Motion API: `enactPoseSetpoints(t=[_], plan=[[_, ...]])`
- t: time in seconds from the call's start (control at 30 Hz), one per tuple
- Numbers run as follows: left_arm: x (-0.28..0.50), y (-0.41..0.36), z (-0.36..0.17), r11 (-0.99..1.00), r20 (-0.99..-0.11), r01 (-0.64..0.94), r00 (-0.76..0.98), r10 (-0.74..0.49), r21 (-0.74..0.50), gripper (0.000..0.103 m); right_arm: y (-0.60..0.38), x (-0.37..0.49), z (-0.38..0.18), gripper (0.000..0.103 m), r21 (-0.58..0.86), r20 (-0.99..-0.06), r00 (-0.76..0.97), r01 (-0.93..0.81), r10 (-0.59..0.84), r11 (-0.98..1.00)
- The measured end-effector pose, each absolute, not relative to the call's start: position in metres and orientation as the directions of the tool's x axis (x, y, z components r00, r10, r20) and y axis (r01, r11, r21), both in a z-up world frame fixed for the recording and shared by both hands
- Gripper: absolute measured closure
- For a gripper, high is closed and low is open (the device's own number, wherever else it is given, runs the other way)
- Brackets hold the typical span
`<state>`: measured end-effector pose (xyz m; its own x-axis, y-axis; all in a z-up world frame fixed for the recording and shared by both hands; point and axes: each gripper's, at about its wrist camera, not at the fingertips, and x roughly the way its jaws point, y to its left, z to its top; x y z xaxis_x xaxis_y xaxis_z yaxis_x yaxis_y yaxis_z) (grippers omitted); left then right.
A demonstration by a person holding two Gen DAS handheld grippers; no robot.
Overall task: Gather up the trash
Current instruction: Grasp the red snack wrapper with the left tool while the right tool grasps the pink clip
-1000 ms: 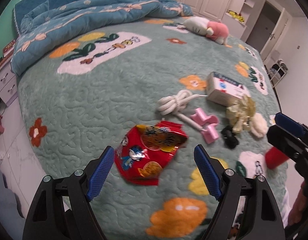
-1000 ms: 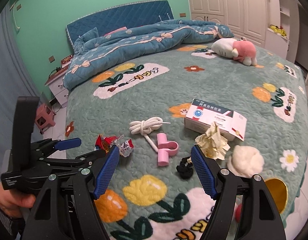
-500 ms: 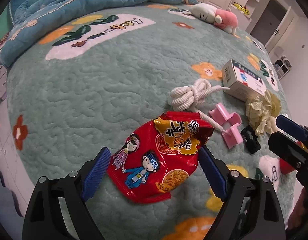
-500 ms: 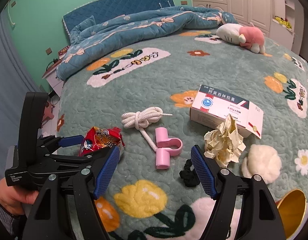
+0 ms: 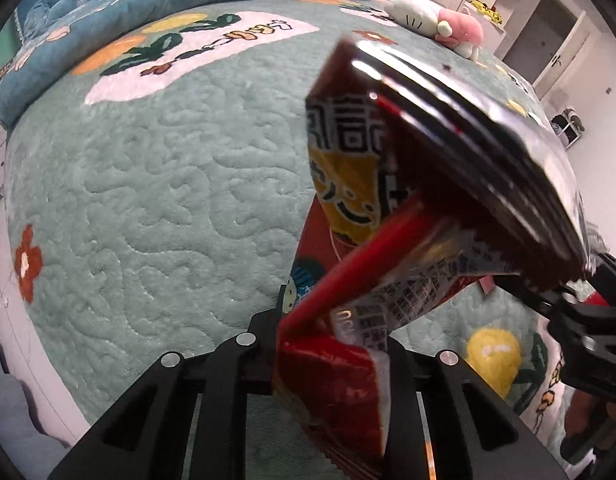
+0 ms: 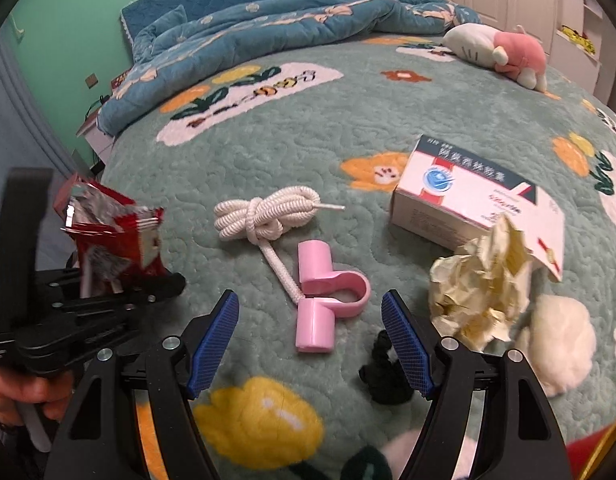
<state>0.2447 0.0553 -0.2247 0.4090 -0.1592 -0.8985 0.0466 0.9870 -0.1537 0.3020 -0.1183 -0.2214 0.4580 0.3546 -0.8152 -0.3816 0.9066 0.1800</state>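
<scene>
My left gripper [image 5: 332,344] is shut on a red snack bag [image 5: 388,208], which stands up in front of the lens and hides the fingertips. In the right wrist view the bag [image 6: 108,232] is lifted off the bed at the left, held by the left gripper [image 6: 120,284]. My right gripper [image 6: 310,340] is open and empty above a pink clip [image 6: 328,296]. A crumpled yellowish paper ball [image 6: 484,284] lies just right of it, against a white medicine box [image 6: 464,196].
On the green flowered bed cover [image 6: 348,112] lie a white coiled rope [image 6: 260,216], a black hair tie [image 6: 384,372], a white fluffy ball [image 6: 560,340] and a plush toy [image 6: 504,52]. A blue duvet [image 6: 268,24] is bunched at the head. A red and gold container [image 6: 596,452] sits at the lower right.
My left gripper closed on the red snack bag and lifted it off the bed. My right gripper moved forward and lower toward the pink clip, still open.
</scene>
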Motion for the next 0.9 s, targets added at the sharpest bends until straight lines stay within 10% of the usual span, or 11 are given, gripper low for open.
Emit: enactPoseSetpoints(t=[0.43,0.9], plan=[[0.248,0.052,-0.227,0.987,-0.897,0.047,0.412,-0.16,-0.154,0.083,-0.124,0.332,-0.244,0.06,0.215,-0.84,0.409,-0.354,0.357,0.91],[0.229,0.045,-0.201,0.99,-0.88,0.055,0.454,-0.141,-0.131,0.084,-0.136,0.305,-0.206,0.06,0.263,-0.771,0.474,-0.371,0.425,0.891]])
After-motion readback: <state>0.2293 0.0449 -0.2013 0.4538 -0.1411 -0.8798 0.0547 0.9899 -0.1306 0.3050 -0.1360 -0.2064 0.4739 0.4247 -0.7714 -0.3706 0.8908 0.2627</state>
